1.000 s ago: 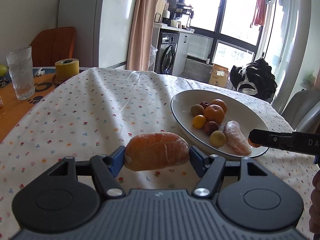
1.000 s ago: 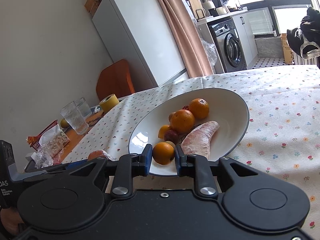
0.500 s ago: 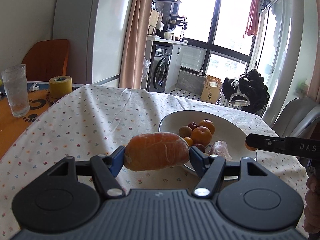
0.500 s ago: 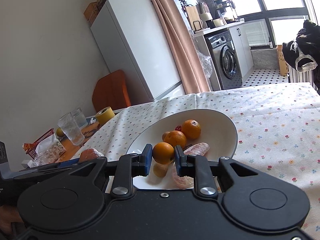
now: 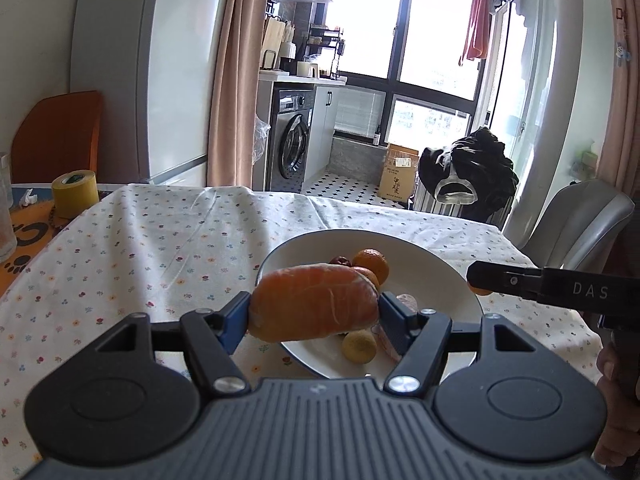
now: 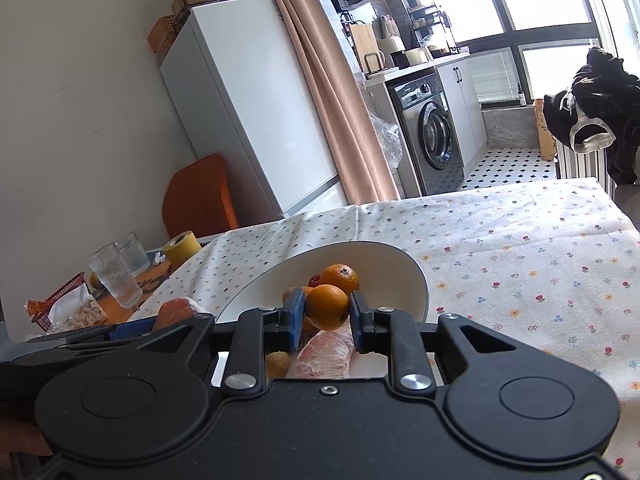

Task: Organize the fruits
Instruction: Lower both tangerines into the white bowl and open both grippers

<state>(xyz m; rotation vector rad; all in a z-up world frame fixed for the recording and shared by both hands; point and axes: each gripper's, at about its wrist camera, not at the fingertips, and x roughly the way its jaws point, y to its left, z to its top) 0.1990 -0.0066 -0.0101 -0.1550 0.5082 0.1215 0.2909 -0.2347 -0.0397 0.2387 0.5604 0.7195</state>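
Two wrist fisheyes look forward along their jaws, low over the tabletop, toward the kitchen windows. Both frame the white plate close ahead, the right view angled further left toward the fridge.

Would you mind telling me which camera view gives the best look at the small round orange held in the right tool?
The right wrist view: the small orange sits centred and unobstructed there. The left wrist view shows only a sliver beneath the right tool's tip.

Two tongs, one plate, two glasses, one tape roll.
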